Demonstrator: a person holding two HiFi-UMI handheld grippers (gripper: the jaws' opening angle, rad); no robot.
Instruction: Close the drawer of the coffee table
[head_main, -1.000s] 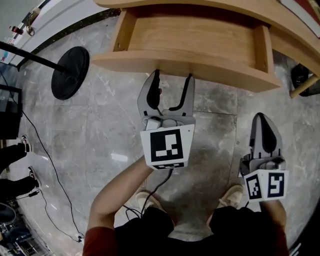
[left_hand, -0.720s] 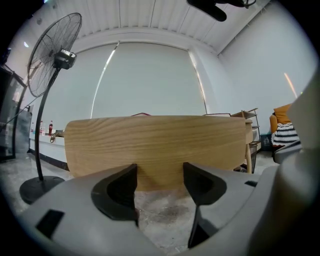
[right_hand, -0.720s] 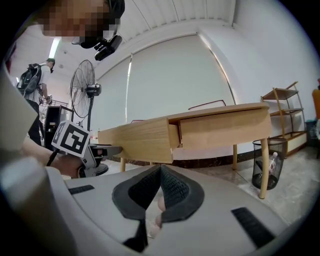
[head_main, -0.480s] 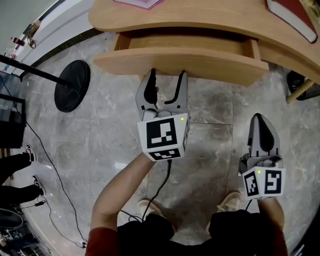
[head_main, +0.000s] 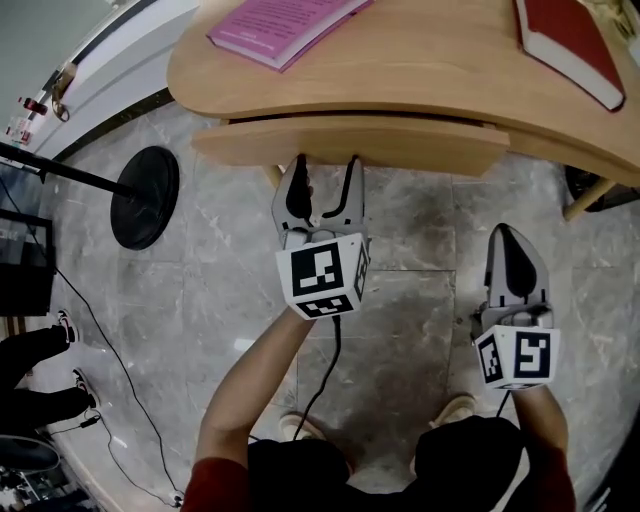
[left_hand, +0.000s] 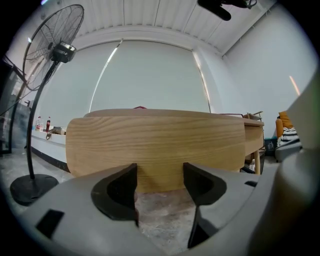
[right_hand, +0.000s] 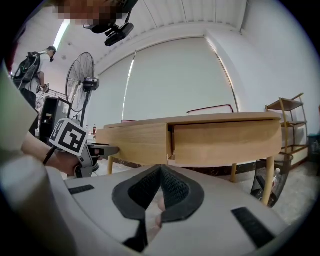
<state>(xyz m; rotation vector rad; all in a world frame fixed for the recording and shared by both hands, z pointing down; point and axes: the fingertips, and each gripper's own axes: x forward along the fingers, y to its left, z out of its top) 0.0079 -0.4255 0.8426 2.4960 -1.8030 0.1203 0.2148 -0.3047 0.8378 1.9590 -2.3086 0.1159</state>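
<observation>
The left gripper (head_main: 325, 165) (left_hand: 160, 175), jaws apart, bears on the nearly shut curved light-wood drawer front (head_main: 350, 140) (left_hand: 155, 145); its left-of-centre pressure could skew and jam it. The right gripper (head_main: 515, 240) (right_hand: 160, 192) has its jaws together, empty.

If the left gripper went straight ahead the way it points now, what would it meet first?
The drawer front, directly ahead of the left gripper, whose jaws are open and empty. Its tips look at or almost against the front; whether they touch is unclear.

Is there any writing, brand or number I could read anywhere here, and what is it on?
No text here is legible.
On the pink paperback book lying on the wooden table: printed lines, too small to read.
On the black-and-white marker cubes: square patterns only, no letters or numbers.
</observation>
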